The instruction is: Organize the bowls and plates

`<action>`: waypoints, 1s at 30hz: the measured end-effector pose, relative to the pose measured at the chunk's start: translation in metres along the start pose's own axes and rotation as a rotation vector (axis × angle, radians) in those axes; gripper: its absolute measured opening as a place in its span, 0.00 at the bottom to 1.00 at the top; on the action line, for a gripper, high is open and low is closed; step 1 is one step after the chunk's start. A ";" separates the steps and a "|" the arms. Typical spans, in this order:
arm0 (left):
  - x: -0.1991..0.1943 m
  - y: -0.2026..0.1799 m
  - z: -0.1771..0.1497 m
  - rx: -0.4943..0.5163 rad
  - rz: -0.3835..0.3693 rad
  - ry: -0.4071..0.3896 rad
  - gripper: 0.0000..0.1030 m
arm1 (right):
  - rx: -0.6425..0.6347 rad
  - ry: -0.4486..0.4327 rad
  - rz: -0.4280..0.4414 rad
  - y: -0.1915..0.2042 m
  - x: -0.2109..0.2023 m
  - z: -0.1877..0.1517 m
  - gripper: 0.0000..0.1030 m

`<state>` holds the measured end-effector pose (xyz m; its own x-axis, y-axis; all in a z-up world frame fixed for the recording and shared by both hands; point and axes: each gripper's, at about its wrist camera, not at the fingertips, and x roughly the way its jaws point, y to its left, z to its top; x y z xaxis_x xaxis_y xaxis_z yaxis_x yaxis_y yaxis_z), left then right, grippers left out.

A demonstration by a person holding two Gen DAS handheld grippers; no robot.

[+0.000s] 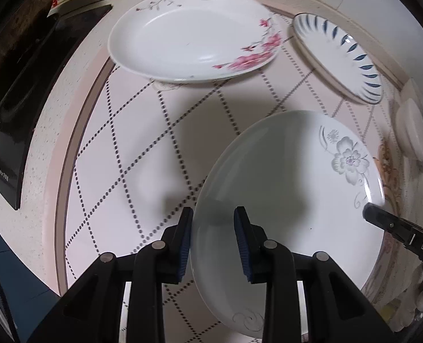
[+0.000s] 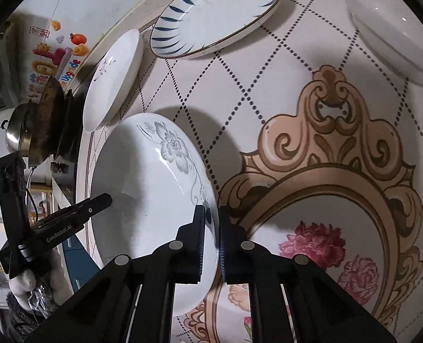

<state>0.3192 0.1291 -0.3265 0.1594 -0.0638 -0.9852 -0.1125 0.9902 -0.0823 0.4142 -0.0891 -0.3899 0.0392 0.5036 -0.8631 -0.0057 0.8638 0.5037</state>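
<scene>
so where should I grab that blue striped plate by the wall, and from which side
Probably by its rim. The blue-striped plate is shallow with a raised, flared edge, so one finger over the rim and one under should pinch it. Come from the open tablecloth side, since its far edge sits near the wall and the pink-flower plate lies beside it. Both grippers now straddle the grey-flower plate.
</scene>
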 end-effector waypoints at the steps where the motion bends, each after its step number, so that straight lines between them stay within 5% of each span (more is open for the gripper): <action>1: -0.004 -0.003 0.000 0.007 -0.006 -0.005 0.26 | -0.004 -0.004 -0.002 -0.002 -0.004 -0.002 0.10; 11: -0.025 -0.042 -0.007 0.090 -0.060 -0.038 0.26 | 0.011 -0.071 -0.023 -0.037 -0.057 -0.015 0.10; 30: 0.021 -0.113 0.003 0.214 -0.062 0.025 0.26 | 0.150 -0.119 -0.061 -0.120 -0.095 -0.044 0.10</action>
<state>0.3380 0.0166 -0.3376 0.1346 -0.1259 -0.9829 0.1080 0.9879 -0.1117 0.3675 -0.2401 -0.3695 0.1528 0.4372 -0.8863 0.1493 0.8763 0.4580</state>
